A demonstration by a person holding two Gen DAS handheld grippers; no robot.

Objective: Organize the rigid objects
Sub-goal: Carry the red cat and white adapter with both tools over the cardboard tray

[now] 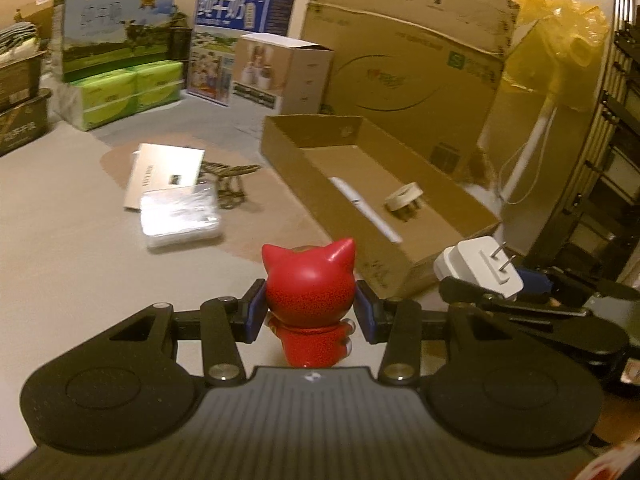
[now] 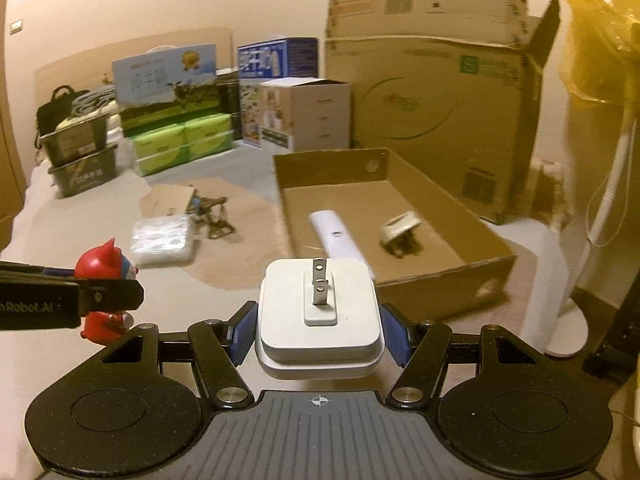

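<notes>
Holding one item each, both grippers sit just short of the open cardboard tray [image 2: 404,280], which is the landmark for everything here. The left gripper [image 1: 310,310] has its jaws clamped on the red figurine [image 1: 310,280], pads pressed on both sides of the body, figurine upright and facing the tray. The right gripper [image 2: 320,334] has its jaws closed on the white plug adapter [image 2: 318,312], prongs pointing up and toward the tray, pads touching its sides. Both items are off the surface and on the near side of the tray, not yet over its rim; the adapter is closest to the tray's near wall.

Progress, judging by what lies where: partly done. Inside the tray there's already a white remote [image 2: 336,232] along the near-left part and a small cream plug [image 2: 400,226] toward the middle-right (blurred, so I can't say more about it). Next up are the two carried items, approx. one short move from a drop.

Still left of the tray on the bedsheet: a clear plastic case [image 2: 162,240], a flat card or envelope [image 1: 166,174], and a dark metal model [image 2: 212,216] just beside them. So roughly two in, two in transit, three to go.
</notes>
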